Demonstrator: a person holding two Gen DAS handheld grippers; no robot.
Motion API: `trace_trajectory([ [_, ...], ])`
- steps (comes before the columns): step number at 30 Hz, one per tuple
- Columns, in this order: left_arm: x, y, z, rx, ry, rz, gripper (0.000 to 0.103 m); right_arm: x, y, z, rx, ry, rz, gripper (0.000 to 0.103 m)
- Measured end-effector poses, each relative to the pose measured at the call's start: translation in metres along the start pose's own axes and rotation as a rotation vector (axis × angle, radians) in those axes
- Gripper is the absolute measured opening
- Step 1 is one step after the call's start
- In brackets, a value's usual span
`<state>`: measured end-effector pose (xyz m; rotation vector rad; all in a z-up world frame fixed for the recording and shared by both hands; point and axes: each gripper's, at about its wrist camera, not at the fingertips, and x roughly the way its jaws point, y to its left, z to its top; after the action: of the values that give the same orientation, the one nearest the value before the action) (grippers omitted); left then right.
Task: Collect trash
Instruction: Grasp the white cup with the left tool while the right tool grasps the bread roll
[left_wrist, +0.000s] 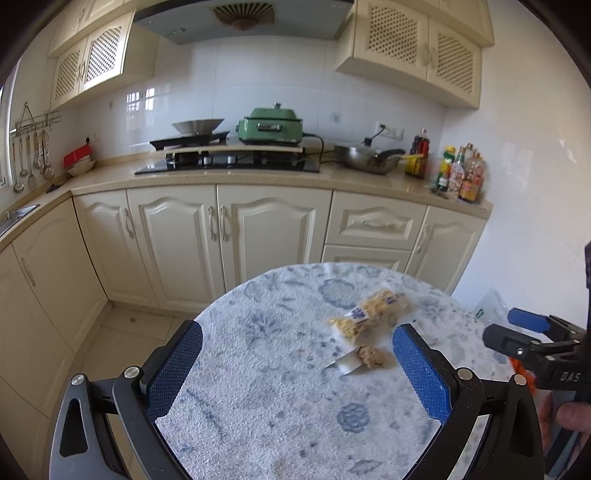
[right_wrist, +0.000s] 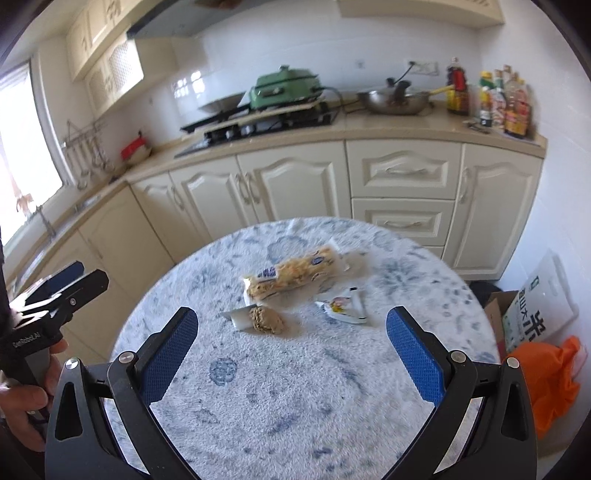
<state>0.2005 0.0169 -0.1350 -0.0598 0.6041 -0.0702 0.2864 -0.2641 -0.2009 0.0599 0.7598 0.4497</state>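
Both hand-held grippers, left (left_wrist: 297, 363) and right (right_wrist: 291, 350), were held spread and empty above the round counter (right_wrist: 258, 406), where a light, crinkly snack wrapper (right_wrist: 295, 275), likely slippery, lay mid-surface, best pinched across its flattened end.

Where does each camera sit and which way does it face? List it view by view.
Left wrist: rides the open left gripper, facing the round table and stove counter; the right gripper and a hand show at right.
Right wrist: rides the open right gripper, same heading; the left gripper shows at left.
Shared: snack packet, brown lump, green cooker.
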Motion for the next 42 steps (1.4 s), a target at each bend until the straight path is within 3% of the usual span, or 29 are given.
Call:
trace_trajectory([
  [10, 0.063, 0.011, -0.008, 0.007, 0.108, 0.012, 0.102, 0.075, 0.007, -0.009, -0.065, 0.145, 0.026, 0.101],
  [18, 0.104, 0.017, -0.018, 0.006, 0.163, 0.012, 0.102, 0.125, 0.017, -0.019, -0.146, 0.222, 0.042, 0.081],
  [25, 0.128, 0.013, -0.023, 0.018, 0.196, 0.003, 0.102, 0.158, 0.026, -0.026, -0.251, 0.251, 0.048, 0.050],
  [29, 0.139, 0.006, -0.026, 0.024, 0.216, -0.005, 0.102, 0.161, 0.028, -0.024, -0.266, 0.232, 0.088, 0.034],
  [36, 0.159, -0.015, -0.027, 0.050, 0.243, -0.035, 0.102, 0.148, 0.010, -0.023, -0.184, 0.211, 0.147, 0.032],
  [42, 0.182, -0.040, -0.030, 0.117, 0.273, -0.061, 0.102, 0.115, -0.019, -0.022, -0.088, 0.183, 0.116, 0.032],
])
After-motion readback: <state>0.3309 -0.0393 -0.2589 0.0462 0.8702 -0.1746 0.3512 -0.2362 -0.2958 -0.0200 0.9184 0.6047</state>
